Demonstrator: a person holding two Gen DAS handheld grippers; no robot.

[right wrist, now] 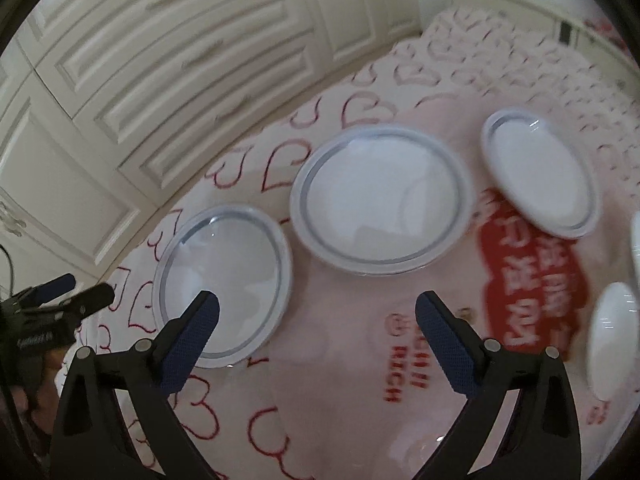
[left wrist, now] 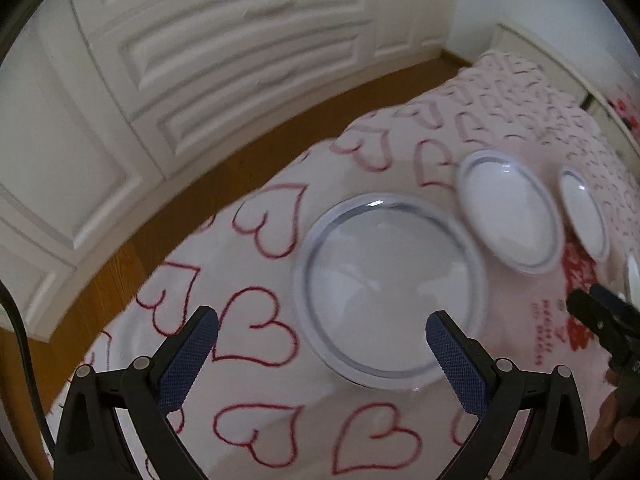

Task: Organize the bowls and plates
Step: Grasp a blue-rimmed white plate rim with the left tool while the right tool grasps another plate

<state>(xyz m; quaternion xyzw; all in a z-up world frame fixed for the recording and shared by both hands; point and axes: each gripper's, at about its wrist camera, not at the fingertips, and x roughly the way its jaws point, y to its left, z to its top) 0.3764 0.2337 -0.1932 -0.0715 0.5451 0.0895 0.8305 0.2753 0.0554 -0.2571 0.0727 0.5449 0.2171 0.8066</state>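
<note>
Nothing stacked yet — three grey-ringed white plates point(right wrist: 380, 196) lie apart in a row on the heart-print bedspread point(right wrist: 240, 432), small bowls point(right wrist: 614, 340) off right, and my left gripper point(left wrist: 322, 330) and right gripper point(right wrist: 316, 314) both hover empty, jaws spread wide.

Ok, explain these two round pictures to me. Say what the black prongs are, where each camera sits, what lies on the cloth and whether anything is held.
These are two hand-held grabbers, no robot. Each carries a wide-angle camera looking along its two black fingers with blue pads.

The left camera's picture shows the left gripper, open and empty, above the nearest white plate with a grey ring. The right gripper pokes in at its edge.

The right camera's picture shows the right gripper, open and empty. The white cloth with red hearts carries three ringed plates in a row: that near one, a middle one and a far one. Plain white dishes sit at the right edge, cut off.
</note>
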